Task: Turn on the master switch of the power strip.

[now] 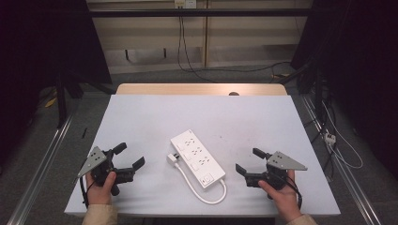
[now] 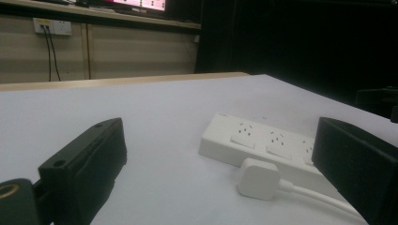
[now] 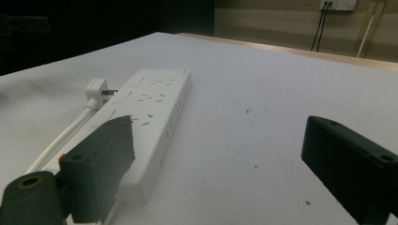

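A white power strip (image 1: 197, 158) lies at an angle in the middle of the white table (image 1: 150, 117). Its white plug (image 1: 172, 158) rests beside its left side, and its cable (image 1: 206, 194) loops round the near end. My left gripper (image 1: 130, 155) is held open left of the strip, with nothing between its jaws. My right gripper (image 1: 248, 161) is open to the right of the strip, also empty. In the left gripper view the strip (image 2: 263, 140) and plug (image 2: 258, 178) lie ahead between the jaws. In the right gripper view the strip (image 3: 150, 98) lies at the left, and the plug (image 3: 96, 89) sits beyond it.
The table's wooden far edge (image 1: 202, 89) borders a floor with trailing cables. A small white adapter (image 1: 330, 137) lies on the floor at the right. Metal rails run along both sides. A wall socket (image 2: 51, 26) sits on the back wall.
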The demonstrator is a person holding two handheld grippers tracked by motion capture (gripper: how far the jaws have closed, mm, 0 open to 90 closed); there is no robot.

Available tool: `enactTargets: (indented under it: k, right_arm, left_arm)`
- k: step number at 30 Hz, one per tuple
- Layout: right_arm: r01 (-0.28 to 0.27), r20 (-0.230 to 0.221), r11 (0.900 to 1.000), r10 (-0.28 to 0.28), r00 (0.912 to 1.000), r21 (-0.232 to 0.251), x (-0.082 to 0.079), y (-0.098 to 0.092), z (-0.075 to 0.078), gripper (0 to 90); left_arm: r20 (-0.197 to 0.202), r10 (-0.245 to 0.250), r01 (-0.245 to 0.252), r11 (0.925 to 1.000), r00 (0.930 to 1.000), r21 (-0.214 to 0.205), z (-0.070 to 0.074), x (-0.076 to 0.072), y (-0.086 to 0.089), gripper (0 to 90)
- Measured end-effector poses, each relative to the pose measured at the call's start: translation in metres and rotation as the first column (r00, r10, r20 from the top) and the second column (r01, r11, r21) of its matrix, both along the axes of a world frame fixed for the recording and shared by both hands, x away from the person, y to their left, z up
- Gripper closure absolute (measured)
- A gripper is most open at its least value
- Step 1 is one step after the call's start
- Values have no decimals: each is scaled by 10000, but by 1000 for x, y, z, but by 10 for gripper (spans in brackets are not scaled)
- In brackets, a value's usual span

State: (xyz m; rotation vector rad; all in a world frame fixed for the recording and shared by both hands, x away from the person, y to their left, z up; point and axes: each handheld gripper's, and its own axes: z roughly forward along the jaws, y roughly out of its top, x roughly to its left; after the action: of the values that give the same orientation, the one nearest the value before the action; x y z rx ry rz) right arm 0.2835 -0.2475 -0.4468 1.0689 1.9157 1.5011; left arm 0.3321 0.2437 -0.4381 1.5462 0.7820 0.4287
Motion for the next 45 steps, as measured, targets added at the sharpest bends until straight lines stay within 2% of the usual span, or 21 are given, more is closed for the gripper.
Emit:
enactTargets:
  k: [18, 20, 35, 40, 45]
  right_arm:
    - [-473, -361, 9989, 474, 9982, 31, 7, 15, 0, 167]
    - [-692, -437, 9976, 694, 9966, 42, 8, 18, 1, 214]
    - [-1213, -667, 9926, 1212, 9904, 38, 11, 29, 4, 324]
    - [-1374, -768, 9905, 1375, 9875, 63, 12, 34, 4, 424]
    - [-1591, -845, 9872, 1595, 9836, 115, 13, 37, 5, 480]
  left_arm:
    - [96, -103, 103, 9999, 9999, -67, 0, 0, -1, 32]
    - [88, -106, 107, 9999, 9999, -68, 0, 0, -2, 32]
    - [56, -111, 111, 9999, 9999, -1, 0, 0, -3, 32]
    - [59, -109, 109, 9999, 9999, 30, 0, 0, -2, 32]
    - [63, -114, 114, 9999, 9999, 21, 0, 0, -2, 32]
